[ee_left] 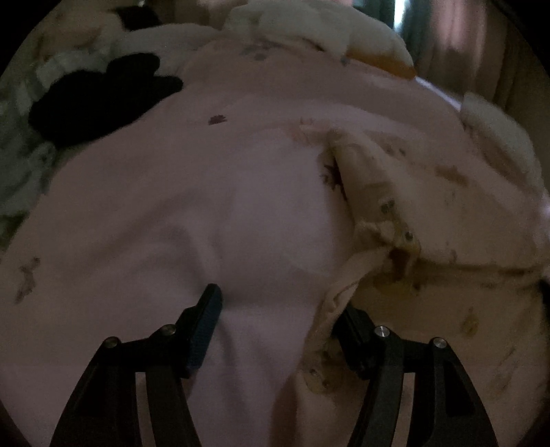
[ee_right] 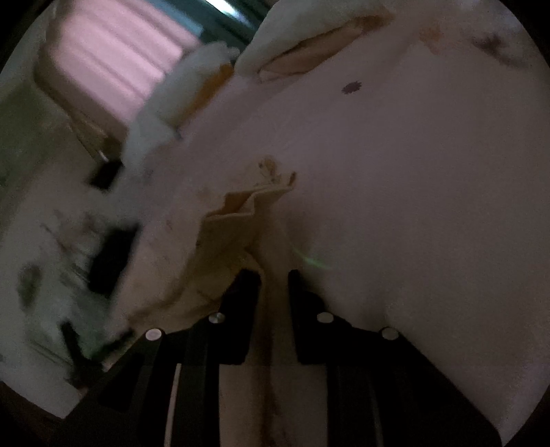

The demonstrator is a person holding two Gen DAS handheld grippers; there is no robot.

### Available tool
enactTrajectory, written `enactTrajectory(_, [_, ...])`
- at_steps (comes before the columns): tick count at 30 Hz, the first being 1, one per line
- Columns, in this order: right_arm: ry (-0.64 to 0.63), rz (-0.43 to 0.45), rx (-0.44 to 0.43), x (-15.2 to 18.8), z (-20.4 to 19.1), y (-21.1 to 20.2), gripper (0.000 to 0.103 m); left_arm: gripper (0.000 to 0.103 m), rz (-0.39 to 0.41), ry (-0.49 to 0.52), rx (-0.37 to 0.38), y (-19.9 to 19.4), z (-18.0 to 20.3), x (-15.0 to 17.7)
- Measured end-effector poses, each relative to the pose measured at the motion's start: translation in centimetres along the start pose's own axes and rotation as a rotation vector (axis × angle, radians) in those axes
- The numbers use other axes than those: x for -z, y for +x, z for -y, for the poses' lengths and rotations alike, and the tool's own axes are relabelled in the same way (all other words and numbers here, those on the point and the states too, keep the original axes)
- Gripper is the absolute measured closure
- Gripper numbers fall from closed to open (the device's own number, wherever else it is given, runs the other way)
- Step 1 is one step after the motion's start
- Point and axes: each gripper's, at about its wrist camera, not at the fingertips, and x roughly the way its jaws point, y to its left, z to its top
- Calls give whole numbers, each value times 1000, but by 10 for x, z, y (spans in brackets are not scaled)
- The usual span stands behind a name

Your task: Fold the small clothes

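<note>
On a pink sheet [ee_left: 144, 213] dotted with small dark prints lies a cream garment [ee_left: 422, 213] with a faint pattern, its layers doubled over and its near hem trailing down toward the left gripper [ee_left: 275, 309]. That gripper's jaws stand wide apart over the sheet: the left finger is bare and clear of cloth, while the right finger is partly covered by the garment's loose edge, which drapes over its tip. The pads do not press on anything. Far back on the left a black cloth [ee_left: 103, 99] sits bunched on the bedding, well apart from the garment, and pale cloths [ee_left: 309, 24] are heaped along the far edge.

In the right wrist view the right gripper [ee_right: 273, 275] has its jaws close together with a narrow gap, and a strip of the same cream garment [ee_right: 237, 223] runs down between them from a crumpled fold just ahead of the fingertips. The dim light and the blur make it impossible to tell whether the pads clamp the cloth or merely flank it. To the left a pink ribbed panel [ee_right: 113, 58] shows past the bed's edge, and dark blurred shapes lie below it
</note>
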Motion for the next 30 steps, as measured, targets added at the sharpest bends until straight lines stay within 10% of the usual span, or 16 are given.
enactTrajectory(8, [-65,93,-36,-32,-56,-37,78,37,-42,22,54,-14,-19,12])
enactTrajectory(15, [-225,-169,276,-12,-76,59,86,37,-82,47,90,-32,-28,28])
enactTrajectory(26, [-241,-182,188,54,-51,-6,86,33,-121,60,175,-59,-28,65])
enactTrajectory(28, [-204,-181,188,68,-49,-23,80,32,-139,44,216,-68,-32,74])
enactTrajectory(30, [-175,-198,144,80,-51,-36,49,31,-153,40,245,-76,-36,83])
